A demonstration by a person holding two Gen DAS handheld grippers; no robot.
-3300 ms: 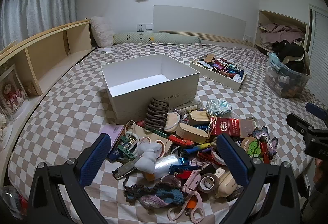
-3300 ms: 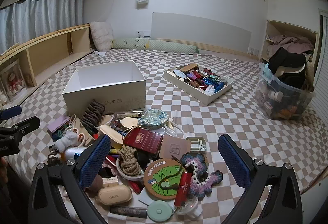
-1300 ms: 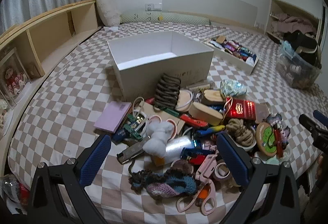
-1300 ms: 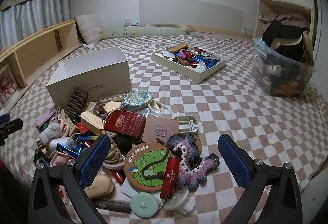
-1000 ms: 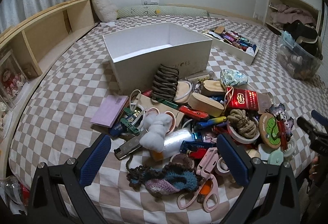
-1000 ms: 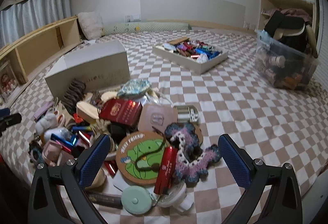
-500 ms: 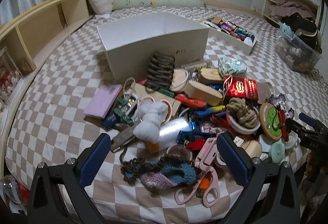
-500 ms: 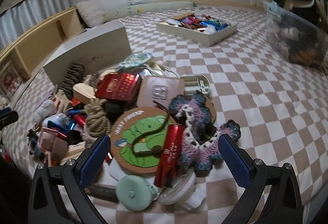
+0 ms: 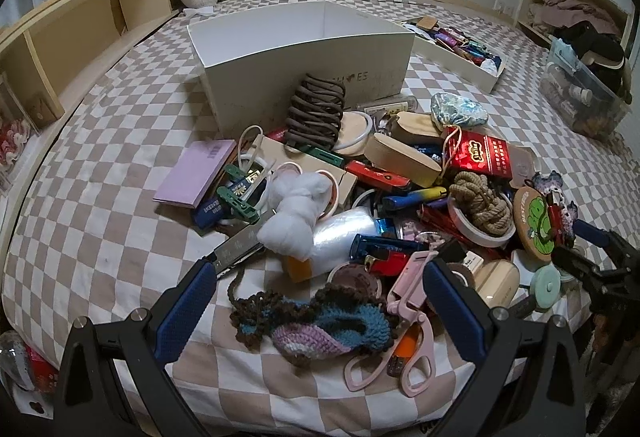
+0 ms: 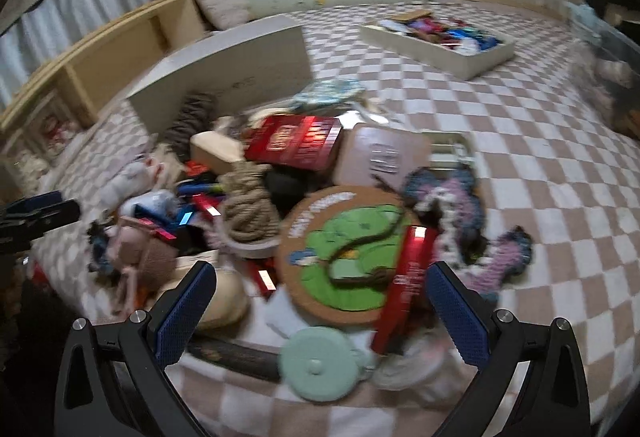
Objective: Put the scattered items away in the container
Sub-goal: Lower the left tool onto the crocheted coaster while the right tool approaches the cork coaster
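A pile of small items lies on a checkered bedspread in front of an open white box (image 9: 304, 53). My left gripper (image 9: 316, 313) is open and empty, low over a knitted blue and purple piece (image 9: 320, 325) and pink scissors (image 9: 404, 325). My right gripper (image 10: 320, 309) is open and empty, low over a round cork coaster with a green frog (image 10: 352, 253), a red tube (image 10: 404, 277) and a mint round case (image 10: 320, 365). The right view is blurred. The box shows there too (image 10: 224, 81).
A shallow tray of small items (image 9: 460, 49) lies behind the box. A clear bin of clothes (image 9: 580, 93) stands at the right. Wooden shelves (image 9: 72, 37) run along the left. The right gripper shows at the left view's right edge (image 9: 600, 261).
Both grippers have come down and forward toward the pile. The right one moved fast and now hangs close over the coaster and red tube. Both stayed open.
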